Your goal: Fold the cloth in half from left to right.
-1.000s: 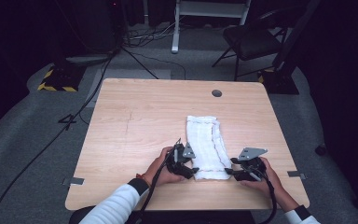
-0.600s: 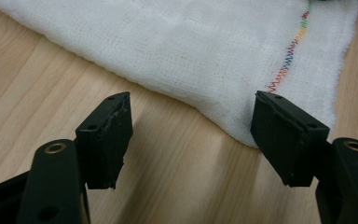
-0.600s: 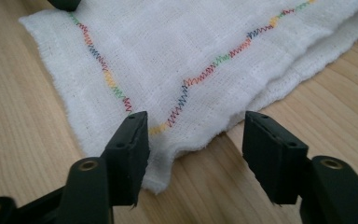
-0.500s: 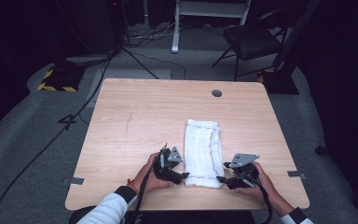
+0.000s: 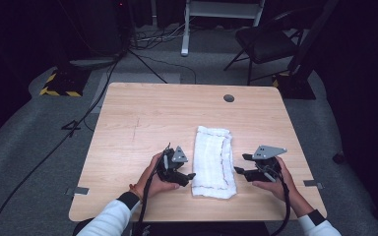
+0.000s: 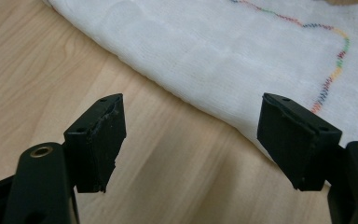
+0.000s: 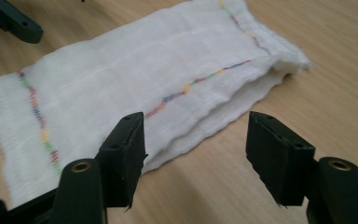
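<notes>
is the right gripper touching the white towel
Apart. In the right gripper view the right gripper is open, bare table between its jaws, towel edge just beyond.

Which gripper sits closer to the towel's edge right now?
The left gripper: its open jaws almost touch the folded towel. The right gripper stands clearly off the opposite edge.

A light wooden tabletop (image 5: 142,128) is standing on a grey carpeted floor (image 5: 39,147). Near the tabletop's far edge a small round grey grommet (image 5: 229,98) is sitting in the wood. Beyond the tabletop's far right corner a black chair (image 5: 263,42) is standing, and beyond its far edge a white frame (image 5: 221,10) is standing. Beyond the far left corner a yellow-and-black striped block (image 5: 59,84) is lying, with black cables (image 5: 86,115) trailing past the tabletop's left side.
</notes>
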Motion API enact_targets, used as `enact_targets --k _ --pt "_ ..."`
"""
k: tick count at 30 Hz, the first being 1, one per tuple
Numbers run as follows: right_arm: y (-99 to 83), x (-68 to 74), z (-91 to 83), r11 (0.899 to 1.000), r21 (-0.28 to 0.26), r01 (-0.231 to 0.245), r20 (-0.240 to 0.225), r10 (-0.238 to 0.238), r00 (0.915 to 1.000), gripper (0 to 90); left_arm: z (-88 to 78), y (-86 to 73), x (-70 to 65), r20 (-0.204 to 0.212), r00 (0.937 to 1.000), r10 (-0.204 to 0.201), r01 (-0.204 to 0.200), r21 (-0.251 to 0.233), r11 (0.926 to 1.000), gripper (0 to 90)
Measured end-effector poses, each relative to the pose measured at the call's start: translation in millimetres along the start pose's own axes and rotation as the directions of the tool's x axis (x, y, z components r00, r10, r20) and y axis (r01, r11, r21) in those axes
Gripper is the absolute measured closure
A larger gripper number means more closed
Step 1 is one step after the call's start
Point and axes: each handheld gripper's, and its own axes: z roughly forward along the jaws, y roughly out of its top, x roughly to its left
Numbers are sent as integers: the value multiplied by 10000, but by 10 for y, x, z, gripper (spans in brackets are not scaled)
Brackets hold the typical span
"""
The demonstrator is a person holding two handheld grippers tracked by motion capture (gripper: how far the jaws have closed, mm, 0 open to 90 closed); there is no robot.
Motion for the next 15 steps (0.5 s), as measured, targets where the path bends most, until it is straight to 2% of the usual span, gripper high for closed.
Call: enact_targets --k 3,7,13,15 --pt "77 -119 64 9999 -49 -162 111 162 9998 392 27 94 91 -84 10000 -13 13 -82 10000 235" --pt "210 -266 194 10000 20 -34 412 33 9991 400 93 243 218 -361 9993 30 -34 -106 9999 222" --pt "392 -458 427 9999 82 110 850 -117 9963 424 271 447 411 -467 9987 -212 197 -308 9993 215" --pt "442 -506 501 9999 107 -92 826 83 9965 427 352 517 465 -512 9983 -293 280 -266 9993 211"
